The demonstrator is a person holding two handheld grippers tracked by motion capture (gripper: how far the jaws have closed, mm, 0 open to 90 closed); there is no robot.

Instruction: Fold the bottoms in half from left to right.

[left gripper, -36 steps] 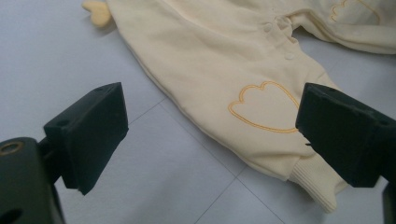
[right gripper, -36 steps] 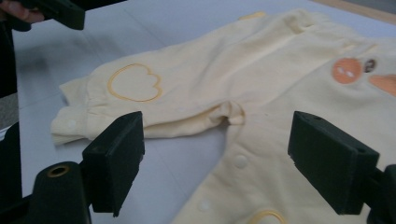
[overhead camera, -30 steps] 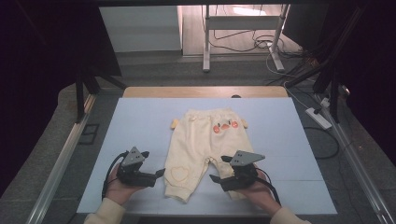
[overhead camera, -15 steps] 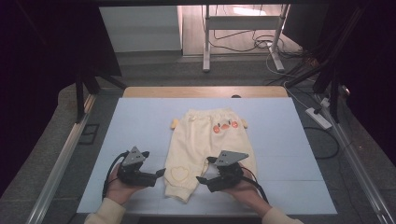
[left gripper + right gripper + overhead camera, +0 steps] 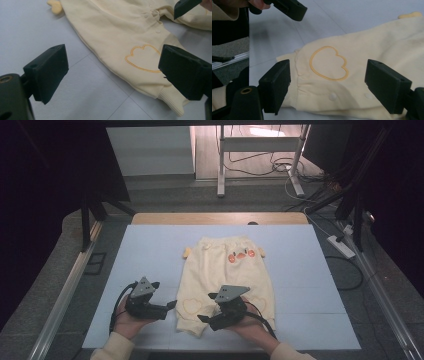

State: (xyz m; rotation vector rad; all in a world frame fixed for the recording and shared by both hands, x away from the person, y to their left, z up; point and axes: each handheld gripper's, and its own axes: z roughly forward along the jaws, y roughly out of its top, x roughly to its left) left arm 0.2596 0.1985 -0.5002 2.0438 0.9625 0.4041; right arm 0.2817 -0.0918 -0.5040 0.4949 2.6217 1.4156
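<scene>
A pair of cream-yellow baby trousers (image 5: pixel 222 270) lies flat on the pale blue mat (image 5: pixel 150 250), waistband far, legs toward me. Orange figures mark the seat, and an outlined heart (image 5: pixel 328 63) sits on the left leg. My left gripper (image 5: pixel 170 307) rests on the mat just left of that leg's cuff, open; in its own view, left gripper (image 5: pixel 115 62) has the cuff (image 5: pixel 172 100) by its right jaw. My right gripper (image 5: pixel 206 308) hovers over the legs, turned leftward and open. In its own view, right gripper (image 5: pixel 327 75) straddles the heart and cuff.
A wooden table edge (image 5: pixel 220 218) borders the mat's far side. A metal rail (image 5: pixel 65 295) runs along the left. A power strip (image 5: pixel 341 246) and cables lie on the floor to the right. A white stand (image 5: pixel 220 165) rises beyond the table.
My right gripper has swung left, from the right leg's cuff to over the left leg, and now points toward the left gripper. The left gripper has stayed put.
</scene>
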